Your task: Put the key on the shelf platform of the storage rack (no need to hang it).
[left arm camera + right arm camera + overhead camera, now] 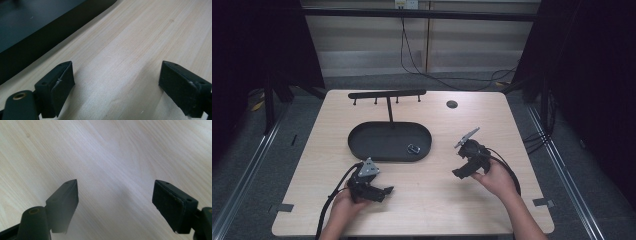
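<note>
A black oval tray (362, 142) lies at the table's middle, with a small metal ring-like item (413, 148) in its right end. A black T-shaped rack (387, 94) with short pegs rises from the tray's far side. My left gripper (384, 192) rests low on the table just in front of the tray, open and empty. In the left gripper view (117, 85) the tray's dark rim (37, 42) runs across the upper left. My right gripper (459, 172) is held over bare wood to the tray's right, open, nothing between its fingers (175, 205).
A small round dark grommet (452, 104) sits near the table's far edge. Cables (437, 75) trail over the floor behind the table. Dark curtains flank both sides. Light wood (432, 200) spreads between the two hands.
</note>
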Demonstrator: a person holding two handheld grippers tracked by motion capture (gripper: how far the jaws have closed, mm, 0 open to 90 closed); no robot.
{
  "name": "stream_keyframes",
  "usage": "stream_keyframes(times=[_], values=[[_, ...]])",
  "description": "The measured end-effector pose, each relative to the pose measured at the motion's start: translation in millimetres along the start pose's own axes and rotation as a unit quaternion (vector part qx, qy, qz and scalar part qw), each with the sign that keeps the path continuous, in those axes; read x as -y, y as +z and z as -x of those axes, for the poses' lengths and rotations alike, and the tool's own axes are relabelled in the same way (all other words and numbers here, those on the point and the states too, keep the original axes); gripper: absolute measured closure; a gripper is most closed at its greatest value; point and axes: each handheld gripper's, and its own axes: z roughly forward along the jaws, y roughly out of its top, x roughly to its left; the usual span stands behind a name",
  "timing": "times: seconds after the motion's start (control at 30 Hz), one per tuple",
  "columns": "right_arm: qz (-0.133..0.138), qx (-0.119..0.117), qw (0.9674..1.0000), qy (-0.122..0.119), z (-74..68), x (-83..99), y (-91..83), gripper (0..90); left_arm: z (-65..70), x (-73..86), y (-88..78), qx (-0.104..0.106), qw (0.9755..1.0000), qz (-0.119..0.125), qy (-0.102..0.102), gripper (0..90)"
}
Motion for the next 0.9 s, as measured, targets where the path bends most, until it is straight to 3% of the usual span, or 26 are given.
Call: stream_keyframes(times=[0.9], values=[[0.015,-0.003,0.9994,0.029,4.1,44.7,2.7,20.9,0.1,0.0,0.0,0.0,1.0,0.0,0.0,12.5]])
